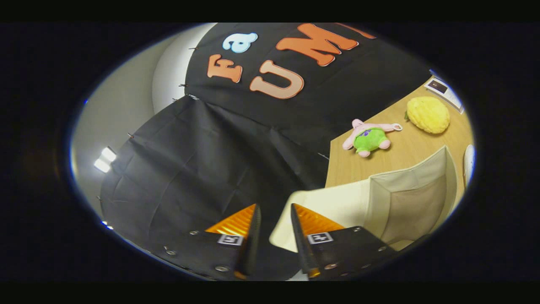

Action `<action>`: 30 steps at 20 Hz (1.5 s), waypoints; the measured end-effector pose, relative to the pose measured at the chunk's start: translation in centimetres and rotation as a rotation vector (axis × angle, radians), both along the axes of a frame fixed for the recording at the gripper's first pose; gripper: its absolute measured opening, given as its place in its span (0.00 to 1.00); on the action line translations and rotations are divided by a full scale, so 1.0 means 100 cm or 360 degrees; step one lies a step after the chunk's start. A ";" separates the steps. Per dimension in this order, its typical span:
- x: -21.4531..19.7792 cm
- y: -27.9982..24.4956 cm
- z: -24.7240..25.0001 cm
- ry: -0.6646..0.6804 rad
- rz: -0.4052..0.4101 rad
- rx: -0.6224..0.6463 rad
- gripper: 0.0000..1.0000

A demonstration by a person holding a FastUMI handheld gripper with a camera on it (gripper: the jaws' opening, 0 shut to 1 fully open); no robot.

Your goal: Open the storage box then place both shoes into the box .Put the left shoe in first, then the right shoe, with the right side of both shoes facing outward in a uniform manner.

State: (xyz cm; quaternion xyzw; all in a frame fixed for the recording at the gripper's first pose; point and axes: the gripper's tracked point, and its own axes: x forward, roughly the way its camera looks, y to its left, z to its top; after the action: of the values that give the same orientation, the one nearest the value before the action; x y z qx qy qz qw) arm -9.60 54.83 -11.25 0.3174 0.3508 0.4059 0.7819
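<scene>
Gripper view: gripper [274, 219] fingers apart, nothing between them, aimed mostly at the black booth wall [202, 160]. Storage box [405, 202] (cream fabric, open, inside visible) sits on the table [405, 147], just ahead and right of the right finger. Beyond the box: a pink-green plush toy [369, 137], then a yellow lumpy object [428, 115] farther right.

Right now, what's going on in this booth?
A person is carrying the tool tilted over the corner of a wooden table. Its fingers stand slightly apart with nothing between them. Just ahead of them sits the cream storage box, open, its fabric inside looking empty as far as can be seen. Beyond the box lie a pink and green plush toy and a yellow plush. No shoe has gone in yet.
</scene>
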 end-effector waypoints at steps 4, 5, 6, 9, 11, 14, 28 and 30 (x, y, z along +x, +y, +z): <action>0.018 -0.038 -0.003 -0.0066 -0.0123 -0.0086 0.95; 0.022 -0.049 -0.002 -0.0079 -0.0156 -0.0108 0.97; 0.027 -0.061 -0.002 -0.0102 -0.0191 -0.0139 0.97; 0.044 -0.105 -0.008 -0.0182 -0.0316 -0.0274 0.98; 0.054 -0.137 -0.013 -0.0223 -0.0403 -0.0356 0.98; 0.071 -0.189 -0.027 -0.0261 -0.0555 -0.0495 0.98; 0.090 -0.363 -0.153 -0.0341 -0.0823 -0.1257 0.98; 0.092 -0.372 -0.174 -0.0336 -0.0797 -0.1324 0.98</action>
State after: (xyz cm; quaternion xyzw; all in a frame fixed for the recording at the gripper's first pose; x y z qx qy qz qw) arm -0.44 17.65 -28.61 0.0103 0.3150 0.0613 0.9471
